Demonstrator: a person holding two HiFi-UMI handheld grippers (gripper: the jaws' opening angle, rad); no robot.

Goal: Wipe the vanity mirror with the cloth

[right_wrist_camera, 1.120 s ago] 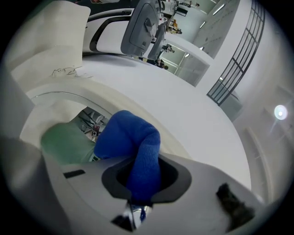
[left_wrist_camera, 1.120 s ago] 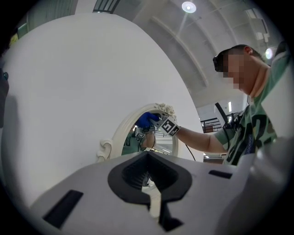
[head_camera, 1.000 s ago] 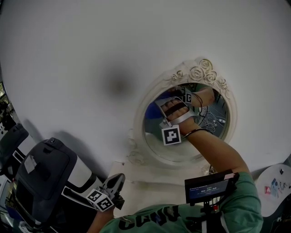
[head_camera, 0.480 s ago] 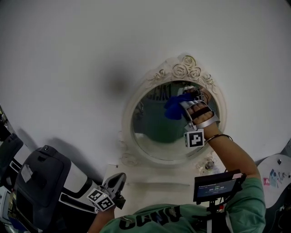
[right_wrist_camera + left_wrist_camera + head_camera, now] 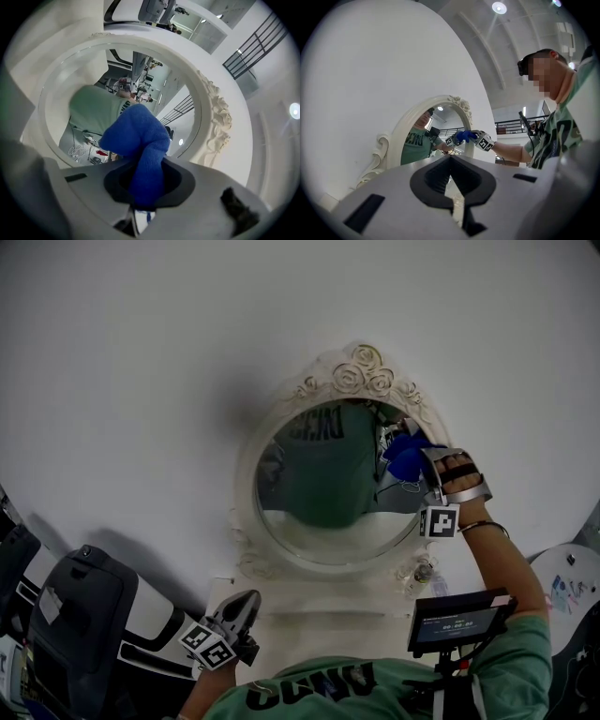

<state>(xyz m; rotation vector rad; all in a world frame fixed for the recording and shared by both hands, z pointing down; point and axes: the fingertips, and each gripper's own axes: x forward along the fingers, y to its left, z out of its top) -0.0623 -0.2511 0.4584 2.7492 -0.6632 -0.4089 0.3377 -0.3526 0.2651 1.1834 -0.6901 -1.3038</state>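
- The white wall (image 5: 187, 352) is seen plain and smooth, with the vanity mirror (image 5: 323, 479) stood upright against it.
- The vanity mirror is oval, its long axis running up the wall and its glass turned toward the person. It is ringed by a cream frame carved with scrolls and topped by a crest of roses. In the right gripper view the mirror (image 5: 93, 70) fills most of the picture. In the left gripper view it (image 5: 417, 136) is seen from low and to one side.
- The white table (image 5: 319, 624) is set under the mirror, its matt top meeting the foot of the frame.
- A black and white chair (image 5: 84, 615) is placed at the table's left.
- The right claw (image 5: 412, 460) is raised to the right edge of the glass, just beside the frame, with its jaws pinched on the cloth (image 5: 138, 140). Half a second ago it was nearer the upper middle of the glass, and a second ago over the left of centre.
- The left claw (image 5: 242, 607) is held low at the table's near edge, as in both earlier pictures. In its own view the left claw (image 5: 451, 176) is pressed together with nothing between the dark pads.
- The cloth (image 5: 409, 457) is a blue, nappy bunch. Its long axis is carried along the jaws and its rounded end is pointed at the glass. In the left gripper view the cloth (image 5: 464, 136) is met by its own reflection.
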